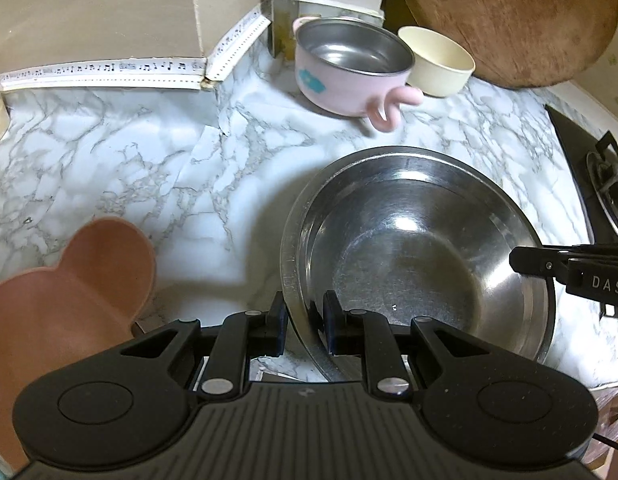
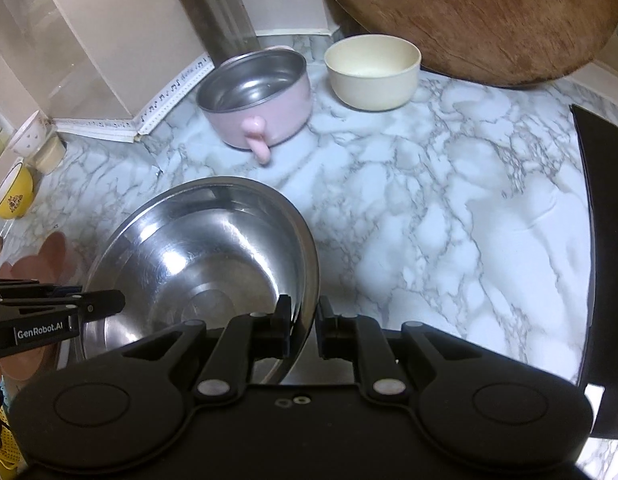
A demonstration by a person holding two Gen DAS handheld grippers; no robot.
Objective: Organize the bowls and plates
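The left gripper (image 1: 305, 326) and the right gripper (image 2: 302, 328) are each clenching their jaws on opposite rims of the one wide stainless steel basin (image 1: 409, 256), probably because a bowl this broad needs two grips to be carried level over the marble-patterned table (image 1: 129, 152). Left to right, there are sitting one brown bear-eared plate (image 1: 69, 292) near the table's left edge, the basin, then one steel-lined pink bowl with a handle (image 1: 345, 64) and one cream bowl (image 1: 437, 60) at the back edge, likely awaiting nesting.

Left gripper (image 1: 305, 320): matte black, ribbed housing, round side caps, silver pivot rivets, blue-edged pads, white "GenRobot.AI" lettering; right gripper (image 2: 303, 322): same black build, "DAS" in white
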